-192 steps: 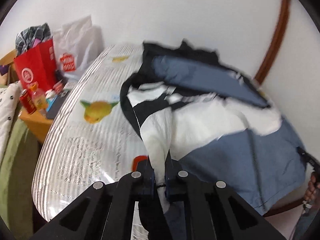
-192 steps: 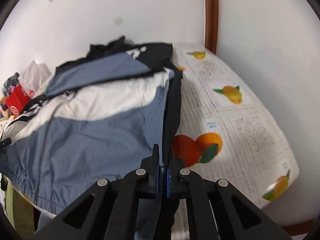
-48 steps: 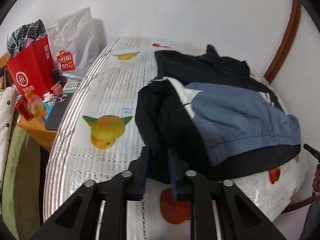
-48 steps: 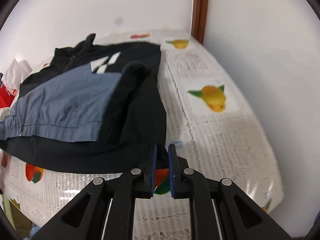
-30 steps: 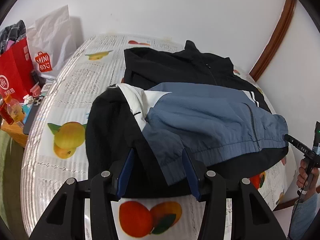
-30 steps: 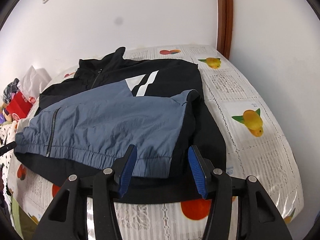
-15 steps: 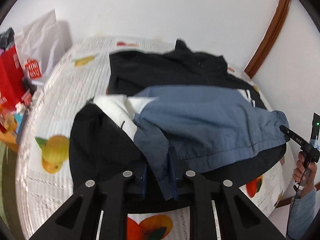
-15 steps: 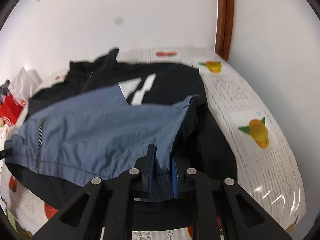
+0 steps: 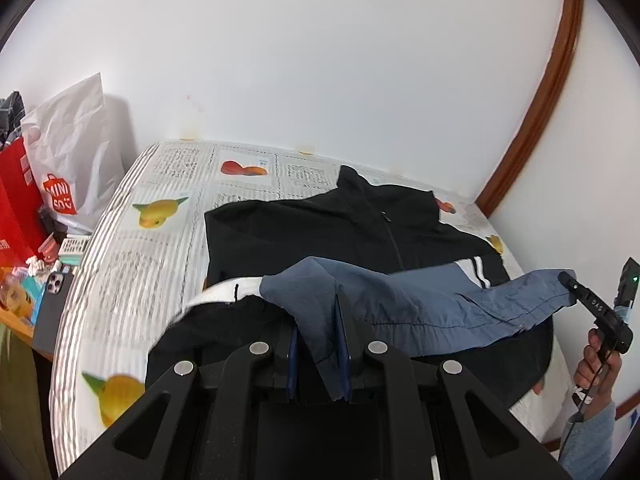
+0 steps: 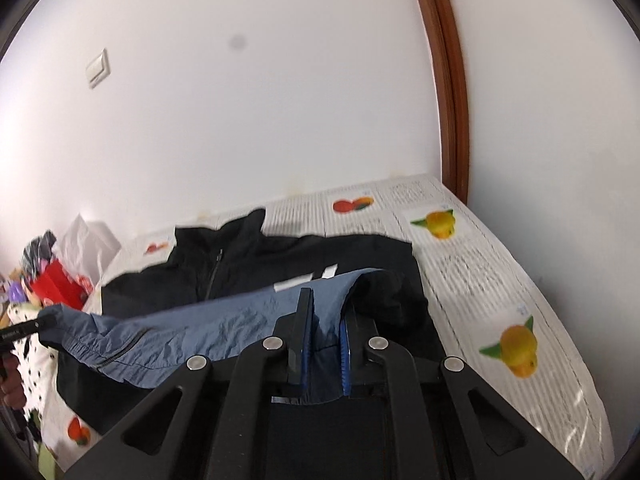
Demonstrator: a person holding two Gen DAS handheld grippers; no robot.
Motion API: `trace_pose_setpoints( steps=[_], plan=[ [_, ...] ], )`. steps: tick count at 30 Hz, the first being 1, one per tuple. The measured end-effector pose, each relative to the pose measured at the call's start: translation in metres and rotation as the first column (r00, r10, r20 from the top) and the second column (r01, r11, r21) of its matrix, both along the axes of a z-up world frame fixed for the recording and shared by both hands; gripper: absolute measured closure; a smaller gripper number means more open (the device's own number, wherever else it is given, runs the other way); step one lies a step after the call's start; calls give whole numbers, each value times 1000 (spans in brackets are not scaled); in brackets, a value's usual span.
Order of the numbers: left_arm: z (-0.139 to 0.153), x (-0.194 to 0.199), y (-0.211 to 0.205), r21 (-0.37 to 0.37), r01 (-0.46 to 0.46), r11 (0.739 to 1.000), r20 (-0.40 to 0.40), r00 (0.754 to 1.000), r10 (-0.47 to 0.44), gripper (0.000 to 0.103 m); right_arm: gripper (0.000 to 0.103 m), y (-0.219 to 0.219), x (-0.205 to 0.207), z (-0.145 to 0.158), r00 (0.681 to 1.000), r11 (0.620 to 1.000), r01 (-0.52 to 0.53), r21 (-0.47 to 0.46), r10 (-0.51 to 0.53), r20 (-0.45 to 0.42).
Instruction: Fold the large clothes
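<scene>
a: what are my left tongs (image 9: pixel 319 344) doing?
b: clamped on the jacket's (image 9: pixel 420 304) blue hem, low in the frame's centre.
a: my right tongs (image 10: pixel 323 340)?
b: pinching that hem too, raised off the bed (image 10: pixel 500 280).
a: the jacket's black top?
b: flat across mid-frame, collar toward the wall.

Probably a home bedroom, fruit-print bed cover (image 9: pixel 160 264), shopping bags (image 9: pixel 76 152), cluttered side table (image 9: pixel 24 320)
</scene>
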State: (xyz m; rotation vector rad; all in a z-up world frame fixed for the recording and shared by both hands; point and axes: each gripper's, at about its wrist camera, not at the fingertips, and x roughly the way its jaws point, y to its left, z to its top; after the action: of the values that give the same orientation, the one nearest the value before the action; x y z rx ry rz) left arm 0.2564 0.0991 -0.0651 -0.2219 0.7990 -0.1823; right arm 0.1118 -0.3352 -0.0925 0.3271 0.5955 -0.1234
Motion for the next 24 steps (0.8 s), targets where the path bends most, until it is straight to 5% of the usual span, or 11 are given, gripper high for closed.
trace_pose_setpoints(
  steps=[8, 20, 24],
  plan=[
    [-39, 53, -4, 69, -9, 998, -57, 998, 13, 85, 92, -10, 52, -34, 999, 999, 13, 33, -11, -34],
    [-72, 91, -6, 23, -3, 1000, -122, 993, 5, 74, 83, -24, 105, -87, 985, 996, 65, 59, -54, -163],
    [-58, 86, -7, -45, 32, 998, -103, 994, -36, 48, 72, -24, 105, -80, 981, 997, 35, 68, -21, -194]
  ],
)
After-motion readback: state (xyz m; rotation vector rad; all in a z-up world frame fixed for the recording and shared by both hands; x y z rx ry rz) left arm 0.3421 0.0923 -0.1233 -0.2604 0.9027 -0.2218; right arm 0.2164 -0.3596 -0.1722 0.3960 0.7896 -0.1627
